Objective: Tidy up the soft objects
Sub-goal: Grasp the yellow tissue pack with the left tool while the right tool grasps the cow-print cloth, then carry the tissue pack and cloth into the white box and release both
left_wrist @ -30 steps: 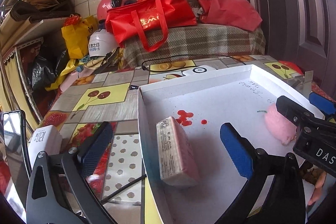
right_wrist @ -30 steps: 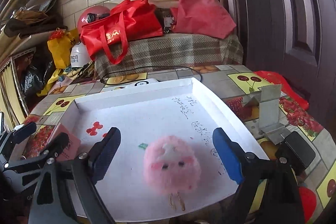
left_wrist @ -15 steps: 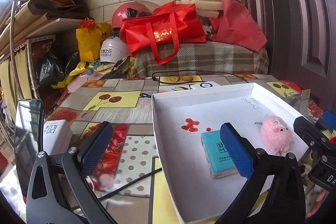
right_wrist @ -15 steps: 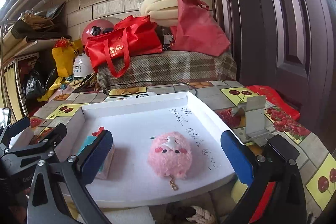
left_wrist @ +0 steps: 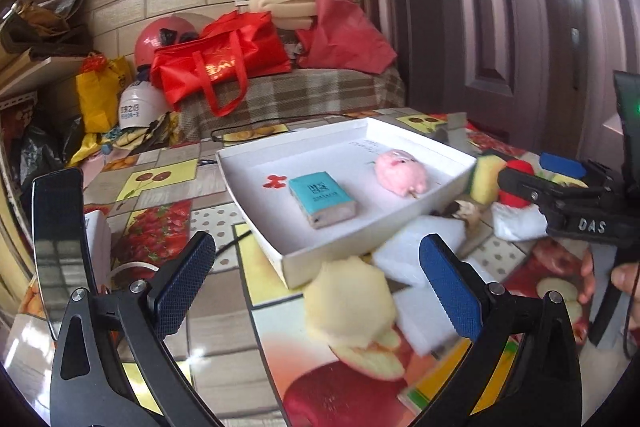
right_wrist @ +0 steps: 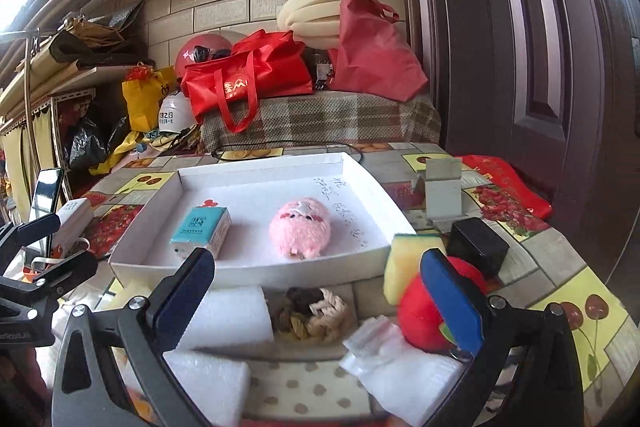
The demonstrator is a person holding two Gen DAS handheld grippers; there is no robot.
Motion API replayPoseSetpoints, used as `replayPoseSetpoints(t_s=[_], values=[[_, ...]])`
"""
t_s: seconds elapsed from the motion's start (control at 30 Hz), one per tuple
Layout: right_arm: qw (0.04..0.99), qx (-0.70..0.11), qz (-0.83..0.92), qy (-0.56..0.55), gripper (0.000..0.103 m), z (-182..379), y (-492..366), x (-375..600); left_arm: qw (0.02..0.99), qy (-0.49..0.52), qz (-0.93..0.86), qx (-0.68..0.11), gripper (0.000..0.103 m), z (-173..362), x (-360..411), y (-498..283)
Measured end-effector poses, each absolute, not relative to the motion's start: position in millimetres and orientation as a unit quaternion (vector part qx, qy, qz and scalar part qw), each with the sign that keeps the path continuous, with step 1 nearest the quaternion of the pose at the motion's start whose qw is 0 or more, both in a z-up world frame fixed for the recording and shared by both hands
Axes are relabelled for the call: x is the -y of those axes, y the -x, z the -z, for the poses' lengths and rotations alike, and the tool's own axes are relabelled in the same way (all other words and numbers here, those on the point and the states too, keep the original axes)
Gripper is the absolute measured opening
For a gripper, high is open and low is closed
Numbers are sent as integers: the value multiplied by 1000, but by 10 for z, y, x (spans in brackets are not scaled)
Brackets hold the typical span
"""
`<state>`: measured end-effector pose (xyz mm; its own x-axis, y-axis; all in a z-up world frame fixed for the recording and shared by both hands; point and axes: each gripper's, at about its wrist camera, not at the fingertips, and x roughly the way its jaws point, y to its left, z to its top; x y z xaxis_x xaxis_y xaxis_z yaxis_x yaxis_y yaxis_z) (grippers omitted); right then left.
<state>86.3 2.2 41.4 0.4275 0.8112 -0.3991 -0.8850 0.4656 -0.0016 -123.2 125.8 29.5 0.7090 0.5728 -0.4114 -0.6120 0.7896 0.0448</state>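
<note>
Pulled back from the white tray point(right_wrist: 256, 269) since a second ago, both claws, with the tissue pack point(right_wrist: 201, 231) and pink plush point(right_wrist: 301, 233) now lying free inside, well clear of any pad; the pack flat on its broad face instead of propped on edge.

Far left of the right-wrist view: black frame of the left claw point(left_wrist: 316, 281), seen head-on in its own view with jaws spread wide, gripping nothing. Just behind, a phone-like dark screen point(right_wrist: 44, 205) standing upright and a white charger block point(right_wrist: 74, 217) on the fruit-patterned worktop point(right_wrist: 576, 299).

Centre: tray holding the teal pack at left and the plush just right of it, apart, not touching. Handwriting on the tray floor at right.

Below the tray, outside it: white foam blocks point(right_wrist: 224, 319), a knot of brown and cream rope point(right_wrist: 310, 315), a crumpled white foam sheet point(right_wrist: 400, 363).

Lower centre of the left-wrist view: a pale yellow sponge lump point(left_wrist: 352, 303), blurred, lying on the worktop between the left pads, untouched.

Right: right claw point(right_wrist: 320, 301) fully released, nothing pinched; red plush ball point(right_wrist: 420, 311) behind the right pad, a yellow-green sponge point(right_wrist: 404, 255) beside it, a black box point(right_wrist: 478, 247) further right.
</note>
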Motion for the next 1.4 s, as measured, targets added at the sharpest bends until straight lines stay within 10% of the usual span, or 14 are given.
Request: replayPoseSetpoints(t_s=[0.6, 0.8, 0.93, 1.4], values=[[822, -312, -444, 175, 103, -128, -1609, 614, 914, -32, -138, -380, 96, 126, -578, 960], [790, -362, -453, 200, 63, 35, -1723, 428, 901, -13, -120, -416, 85, 226, -649, 860], [784, -354, -466, 207, 23, 19, -1648, 443, 905, -2, -116, -410, 57, 205, -672, 888], [861, -198, -467, 25, 23, -563, -1413, 1379, 931, 12, -291, -218, 50, -266, -803, 1580]])
